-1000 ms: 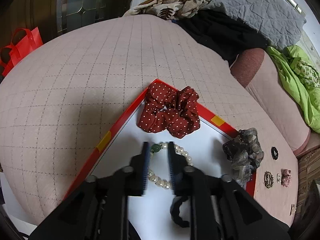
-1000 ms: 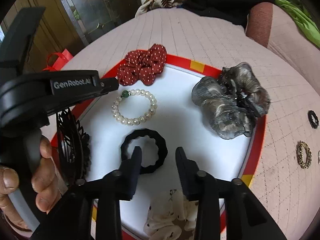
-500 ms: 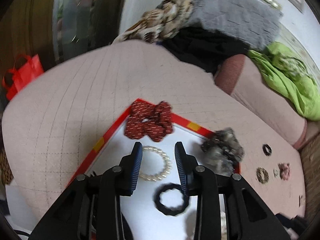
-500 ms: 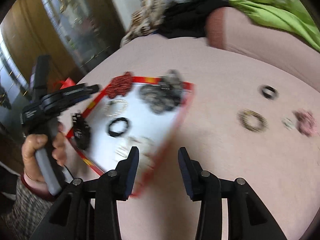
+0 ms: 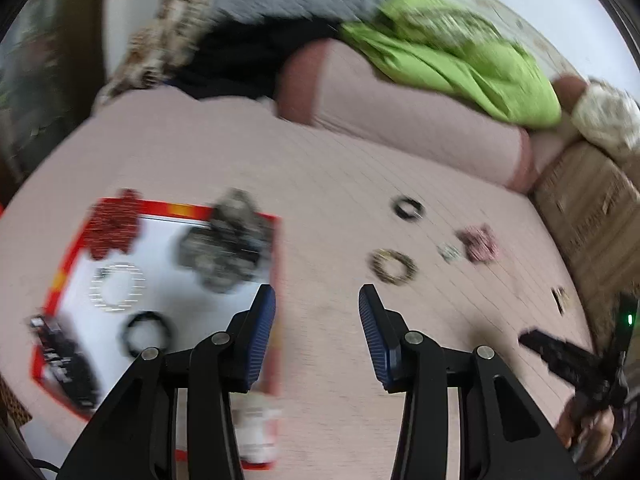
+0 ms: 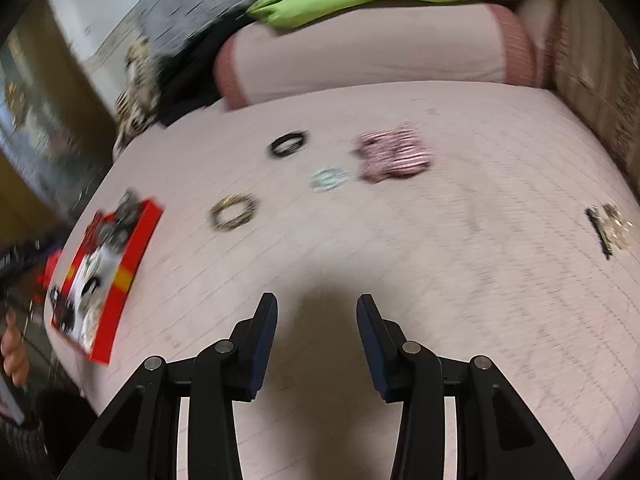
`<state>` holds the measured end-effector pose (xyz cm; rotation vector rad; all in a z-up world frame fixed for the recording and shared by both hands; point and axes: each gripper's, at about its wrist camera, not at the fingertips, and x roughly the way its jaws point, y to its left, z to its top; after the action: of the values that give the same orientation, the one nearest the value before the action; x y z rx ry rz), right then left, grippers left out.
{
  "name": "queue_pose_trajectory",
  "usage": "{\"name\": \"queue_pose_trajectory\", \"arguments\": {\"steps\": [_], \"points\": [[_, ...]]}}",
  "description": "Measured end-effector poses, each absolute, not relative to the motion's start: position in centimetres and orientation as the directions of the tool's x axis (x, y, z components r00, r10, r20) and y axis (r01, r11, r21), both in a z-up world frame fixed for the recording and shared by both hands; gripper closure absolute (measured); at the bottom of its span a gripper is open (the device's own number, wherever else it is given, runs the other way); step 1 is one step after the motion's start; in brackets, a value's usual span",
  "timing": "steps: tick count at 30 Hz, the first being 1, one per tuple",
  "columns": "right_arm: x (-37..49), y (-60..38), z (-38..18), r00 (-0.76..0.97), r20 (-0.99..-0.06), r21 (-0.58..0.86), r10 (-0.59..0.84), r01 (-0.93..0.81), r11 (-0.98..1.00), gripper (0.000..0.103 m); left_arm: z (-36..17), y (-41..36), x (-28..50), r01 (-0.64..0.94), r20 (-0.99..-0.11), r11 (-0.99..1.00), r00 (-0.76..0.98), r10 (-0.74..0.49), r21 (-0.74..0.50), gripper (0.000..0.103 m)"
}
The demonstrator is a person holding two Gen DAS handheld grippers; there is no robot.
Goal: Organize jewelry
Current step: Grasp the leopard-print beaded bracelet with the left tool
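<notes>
A red-rimmed white tray (image 5: 276, 264) (image 6: 116, 280) lies on the pink bed. It holds a red dotted scrunchie (image 5: 114, 228), a grey scrunchie (image 5: 224, 248), a pearl bracelet (image 5: 117, 288), a black ring (image 5: 144, 334) and a black claw clip (image 5: 64, 360). Loose on the bed lie a gold-black bracelet (image 5: 394, 267) (image 6: 234, 212), a black hair tie (image 5: 407, 208) (image 6: 289, 143), a pink scrunchie (image 5: 478, 242) (image 6: 394, 152), a small pale ring (image 6: 330, 178) and a hair clip (image 6: 608, 228). My left gripper (image 5: 318, 304) is open and empty beside the tray's right edge. My right gripper (image 6: 317, 308) is open and empty above bare bed.
A pink bolster (image 6: 368, 56), green cloth (image 5: 452, 56) and grey and black fabrics (image 5: 256, 12) line the bed's far side. A cardboard box (image 5: 592, 208) stands at the right. The other gripper and hand show at the right edge of the left wrist view (image 5: 588, 376).
Both grippers swung right, away from the tray, toward the loose jewelry on the bed. The left jaws opened wider after leaving the pearl bracelet. Both views are motion-blurred.
</notes>
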<state>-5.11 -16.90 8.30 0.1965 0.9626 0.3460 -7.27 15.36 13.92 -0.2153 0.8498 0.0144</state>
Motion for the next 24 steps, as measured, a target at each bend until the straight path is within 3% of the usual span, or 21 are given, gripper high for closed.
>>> {"name": "queue_pose_trajectory", "arguments": {"steps": [11, 16, 24], "points": [[3.0, -20.8, 7.3, 0.584, -0.74, 0.322, 0.335, -0.129, 0.938, 0.058, 7.1, 9.2, 2.2, -0.063, -0.863, 0.985, 0.493, -0.11, -0.162, 0.061], [5.2, -16.9, 7.2, 0.535, -0.719, 0.352, 0.443, -0.269, 0.896, 0.058, 4.8, 9.1, 5.7, -0.07, -0.878, 0.988, 0.471, -0.087, -0.135, 0.061], [9.3, -12.1, 4.9, 0.516, -0.757, 0.263, 0.401, -0.32, 0.91, 0.061, 2.5, 7.9, 8.0, -0.045, -0.881, 0.994, 0.469, -0.065, -0.097, 0.066]]}}
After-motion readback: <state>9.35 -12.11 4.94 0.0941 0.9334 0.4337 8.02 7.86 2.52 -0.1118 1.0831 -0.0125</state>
